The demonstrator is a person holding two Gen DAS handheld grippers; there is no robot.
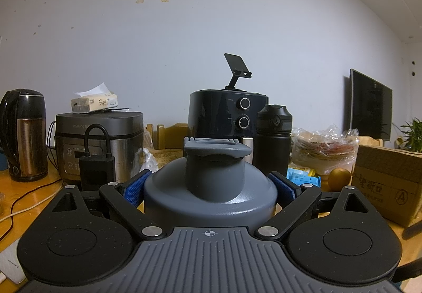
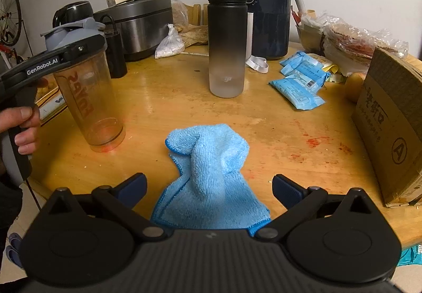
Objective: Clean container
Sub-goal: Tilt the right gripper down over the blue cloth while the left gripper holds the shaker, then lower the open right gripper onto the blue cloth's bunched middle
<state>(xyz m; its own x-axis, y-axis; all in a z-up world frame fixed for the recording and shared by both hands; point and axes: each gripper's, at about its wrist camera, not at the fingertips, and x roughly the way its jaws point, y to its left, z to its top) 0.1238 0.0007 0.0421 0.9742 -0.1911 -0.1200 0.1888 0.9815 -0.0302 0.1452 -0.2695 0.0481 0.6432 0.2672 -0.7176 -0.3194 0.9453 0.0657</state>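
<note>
Right under my right gripper (image 2: pixel 209 187), jaws spread wide and holding nothing, the blue microfibre cloth (image 2: pixel 211 174) lies bunched on the wooden table (image 2: pixel 277 129), between the pads but not touched. So no wiping yet, I judge; cloth not picked up.

To the left, my left gripper (image 1: pixel 209 187) has its blue pads (image 1: pixel 133 191) pressed against the grey lid (image 1: pixel 211 187) of the shaker bottle (image 2: pixel 89 98), clamped just below the flip cap. The right wrist view shows the clear cup upright, its base at or just above the table, I cannot tell which. Lid on, cup looks empty, reddish tint at the bottom. A hand (image 2: pixel 22 129) grips the left handle.

Done: container secured. Left: grab cloth, wipe the bottle, maybe open it.

Red smears (image 2: pixel 316 141) mark the table right of the cloth. Farther back: black gradient water bottle (image 2: pixel 226 37), blue packets (image 2: pixel 300 82), cardboard box (image 2: pixel 393 129), then rice cooker (image 2: pixel 139 24), air fryer (image 2: pixel 266 16), kettle (image 1: pixel 23 135).
</note>
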